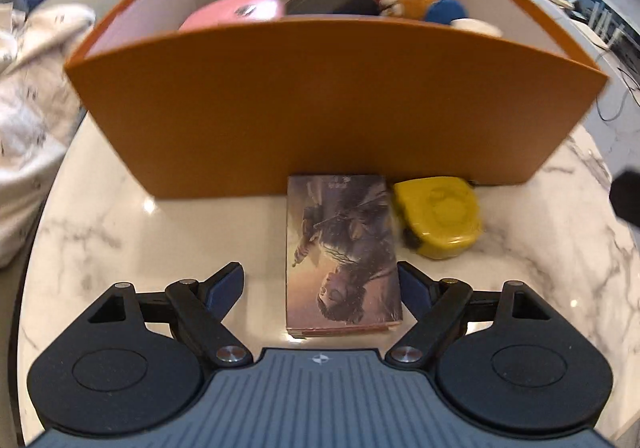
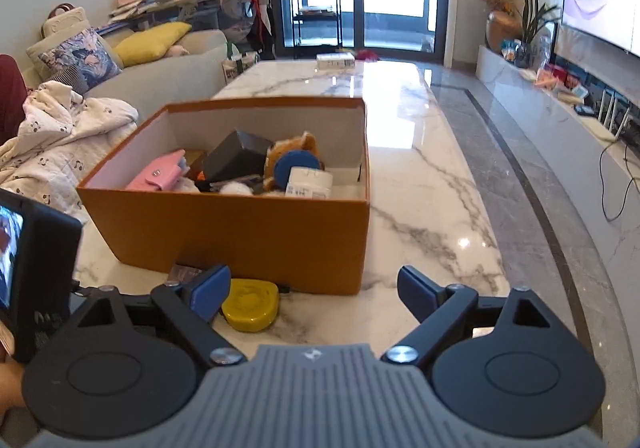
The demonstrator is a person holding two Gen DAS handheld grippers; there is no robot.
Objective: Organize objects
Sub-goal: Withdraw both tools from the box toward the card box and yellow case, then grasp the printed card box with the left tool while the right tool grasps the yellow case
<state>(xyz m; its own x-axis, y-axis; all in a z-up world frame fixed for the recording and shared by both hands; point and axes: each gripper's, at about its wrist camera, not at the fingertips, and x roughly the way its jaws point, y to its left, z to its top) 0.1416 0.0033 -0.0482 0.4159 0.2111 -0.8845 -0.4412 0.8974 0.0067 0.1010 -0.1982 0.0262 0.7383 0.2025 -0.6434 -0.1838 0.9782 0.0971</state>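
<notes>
An orange cardboard box [image 1: 320,103] stands on the marble table [image 1: 120,232]; it also shows in the right wrist view [image 2: 240,240]. It holds a pink wallet [image 2: 160,171], a dark box [image 2: 236,157], a plush toy [image 2: 294,155] and a white pack [image 2: 310,181]. A picture card box [image 1: 342,252] lies in front of it, between the open fingers of my left gripper [image 1: 322,282]. A yellow tape measure [image 1: 438,215] lies beside it, and shows in the right wrist view [image 2: 250,304]. My right gripper [image 2: 314,290] is open and empty, above the table.
A sofa with a white blanket [image 2: 60,135] and cushions is at the left. A small white box [image 2: 335,60] lies at the table's far end. A TV stand [image 2: 560,103] runs along the right wall. The left gripper's body [image 2: 36,272] shows at the left edge.
</notes>
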